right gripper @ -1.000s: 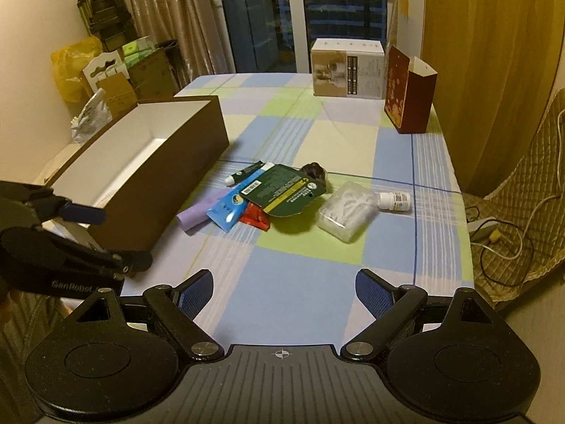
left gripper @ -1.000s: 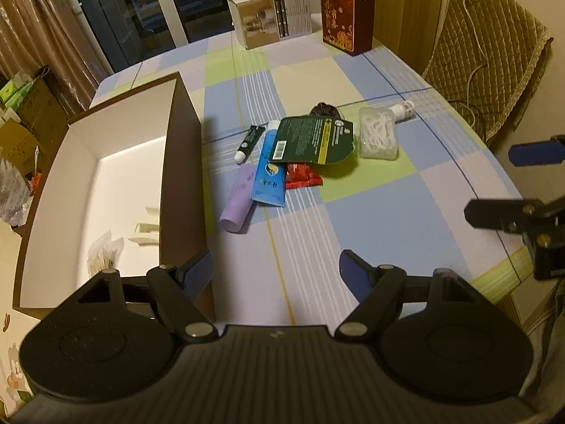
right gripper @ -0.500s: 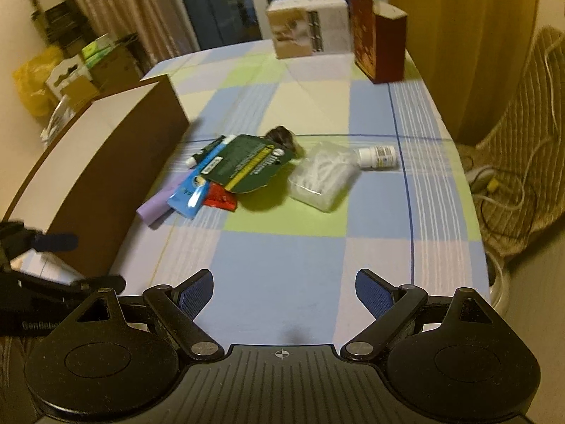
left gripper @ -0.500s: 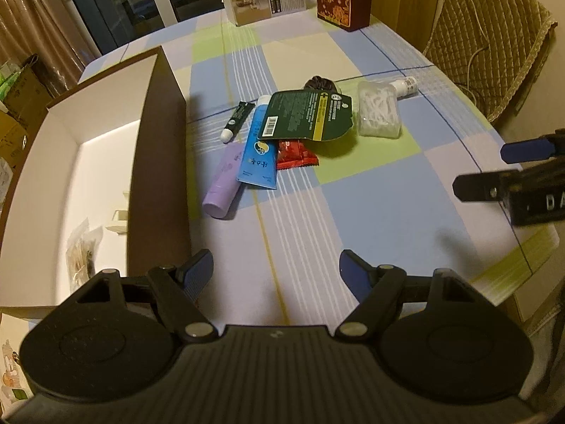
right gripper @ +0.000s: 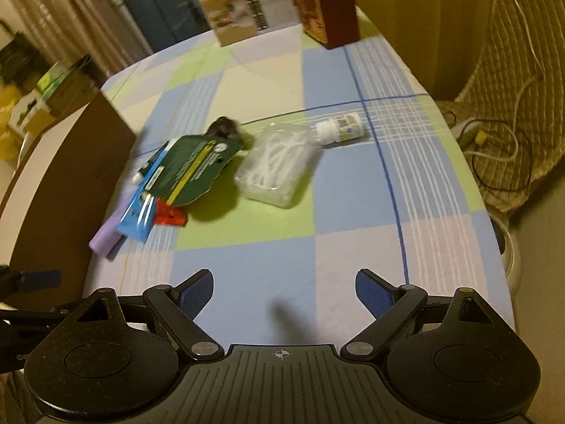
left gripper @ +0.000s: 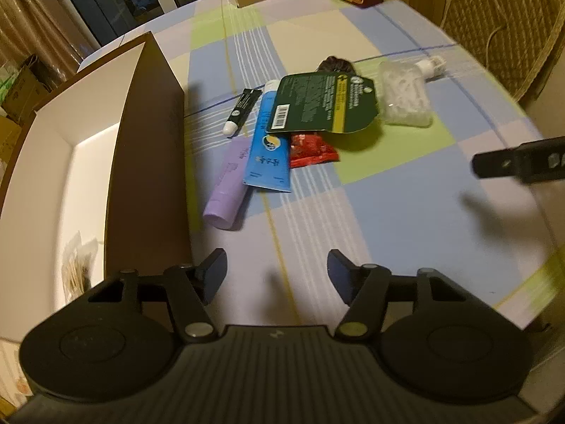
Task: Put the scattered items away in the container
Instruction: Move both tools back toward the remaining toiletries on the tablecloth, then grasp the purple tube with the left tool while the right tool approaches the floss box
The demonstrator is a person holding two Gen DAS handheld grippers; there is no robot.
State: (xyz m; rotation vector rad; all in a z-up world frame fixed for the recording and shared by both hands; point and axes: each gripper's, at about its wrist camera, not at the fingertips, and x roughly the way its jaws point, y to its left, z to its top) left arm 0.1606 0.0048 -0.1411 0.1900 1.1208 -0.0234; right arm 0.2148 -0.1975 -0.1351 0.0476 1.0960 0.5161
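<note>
No legible wording; only a barcode on the dark green card, its print too small.

My right gripper hangs above the near part of the checked tablecloth, its blue-padded fingers spread wide with nothing between them. Ahead lies the clutter: a clear box of cotton swabs with a small white bottle on its side touching its far corner, and to the left a dark green card resting over a blue tube, a red packet and a lilac tube. A dark lump sits behind the card. The brown container stands at the left edge, and my left gripper shows partly beneath it.
</note>
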